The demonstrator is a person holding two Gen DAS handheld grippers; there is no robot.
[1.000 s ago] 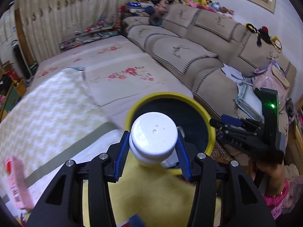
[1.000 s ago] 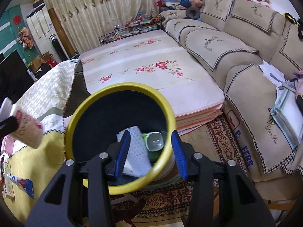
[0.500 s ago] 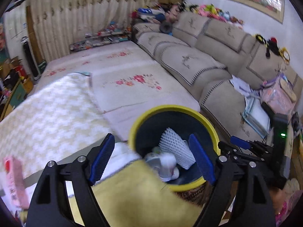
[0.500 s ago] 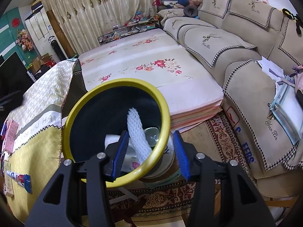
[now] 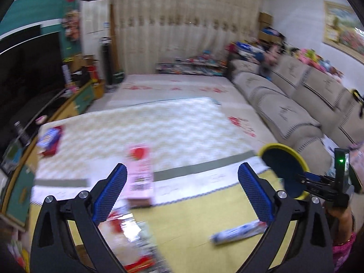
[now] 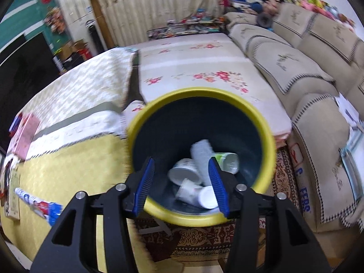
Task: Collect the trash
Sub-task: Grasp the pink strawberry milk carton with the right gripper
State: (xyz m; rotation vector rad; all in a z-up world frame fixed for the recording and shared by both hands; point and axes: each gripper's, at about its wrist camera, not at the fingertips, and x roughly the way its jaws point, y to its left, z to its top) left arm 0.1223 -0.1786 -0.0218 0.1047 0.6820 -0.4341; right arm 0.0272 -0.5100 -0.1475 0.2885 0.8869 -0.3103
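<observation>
Trash remains in the left wrist view: the left hand-held gripper (image 5: pixel 182 192), its jaws just spread wide with nothing between them, faces a pink carton (image 5: pixel 140 174), a blue-and-white tube (image 5: pixel 238 231) and clear wrappers (image 5: pixel 127 229) on the yellow-clothed surface (image 5: pixel 193 213), their print too blurred to read. In the right wrist view the right hand-held gripper (image 6: pixel 180 185) clamps the near rim of the yellow-rimmed bin (image 6: pixel 268 136), where white cups (image 6: pixel 184 173), a foam sleeve (image 6: pixel 201 157) and a green-labelled bottle (image 6: pixel 227 160) already lie. Collection looks partly done, and only "FERS" on the sofa cover (image 6: pixel 318 159) is legible.
</observation>
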